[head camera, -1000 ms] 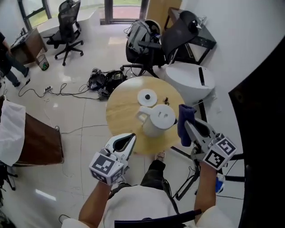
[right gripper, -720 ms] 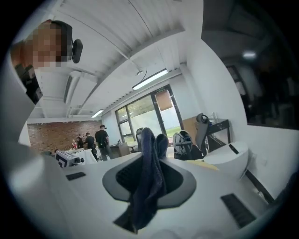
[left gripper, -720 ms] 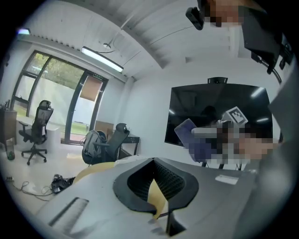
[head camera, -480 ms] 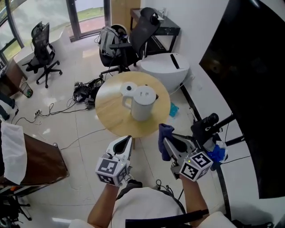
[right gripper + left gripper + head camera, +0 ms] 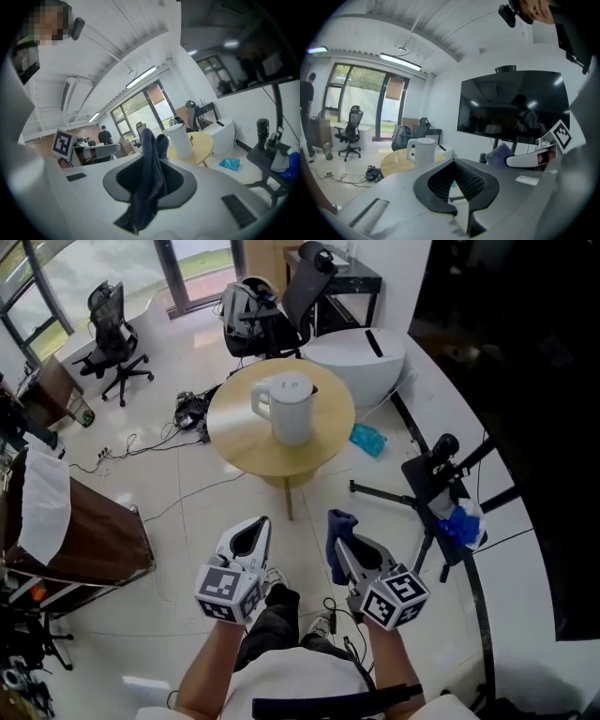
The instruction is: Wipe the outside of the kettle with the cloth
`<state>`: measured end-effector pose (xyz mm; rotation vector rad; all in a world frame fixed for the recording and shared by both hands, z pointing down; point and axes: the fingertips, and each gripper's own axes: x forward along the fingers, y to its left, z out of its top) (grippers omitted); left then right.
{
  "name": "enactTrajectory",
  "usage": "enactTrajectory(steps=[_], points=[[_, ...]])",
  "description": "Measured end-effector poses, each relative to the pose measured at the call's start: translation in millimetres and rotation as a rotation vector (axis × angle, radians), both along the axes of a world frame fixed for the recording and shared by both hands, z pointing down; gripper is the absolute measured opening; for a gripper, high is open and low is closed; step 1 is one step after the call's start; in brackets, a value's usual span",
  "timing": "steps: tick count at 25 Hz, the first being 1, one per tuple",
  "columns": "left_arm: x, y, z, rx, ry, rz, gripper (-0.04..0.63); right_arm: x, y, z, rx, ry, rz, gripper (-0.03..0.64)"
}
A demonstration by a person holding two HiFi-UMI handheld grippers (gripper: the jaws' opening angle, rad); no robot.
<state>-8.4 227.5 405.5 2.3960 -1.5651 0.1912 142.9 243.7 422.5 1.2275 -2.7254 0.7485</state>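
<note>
**A:** Where is the kettle?

**B:** The kettle (image 5: 289,409) stands upright on the round table (image 5: 239,442), lid on. It is well ahead of both grippers, and nothing touches it. Its handle is on the side towards the left gripper.

**A:** And the cloth?

**B:** The dark blue cloth (image 5: 335,531) is clamped in the right gripper (image 5: 347,547). A fold sticks up past the jaw tips and a tail hangs below them. From this gripper the kettle is straight ahead, a little to the left.

**A:** What about the other one?

**B:** The left gripper (image 5: 256,527) has its jaws together with nothing between them. It is just beside the right gripper and points the same way, towards the table.

**A:** So which step is this?

**B:** I judge it to be the approach. The cloth is in hand, but no wiping has begun.

**A:** What does the next move call for?

**B:** The right gripper needs to carry the cloth forward until the fold lies against the kettle's wall. The kettle looks light, so a push could slide it. The left gripper would probably have to open and steady the handle first.
</note>
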Motion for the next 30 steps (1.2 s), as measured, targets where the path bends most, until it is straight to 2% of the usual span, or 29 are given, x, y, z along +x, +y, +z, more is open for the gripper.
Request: enactTrajectory(steps=[5,9,18,26,30], points=[[13,55,4,-0.047,-0.005,-0.061,0.0,10,46,4,-0.027,-0.033,-0.022,0.082],[16,78,9,-0.061,-0.018,-0.064,0.0,3,64,-3,-0.014,-0.04,-0.029,0.083],[-7,95,-6,-0.023,0.034,-0.033,0.0,-30,76,-27,0.084,0.085,0.0,0.081],[-21,98,-10,-0.024,0.085,0.017,0.0,-51,94,-24,0.072,0.145,0.033,0.081],[-29,99,-2,-0.048,0.103,0.028,0.0,-61,97,-25,0.053,0.11,0.041,0.081]])
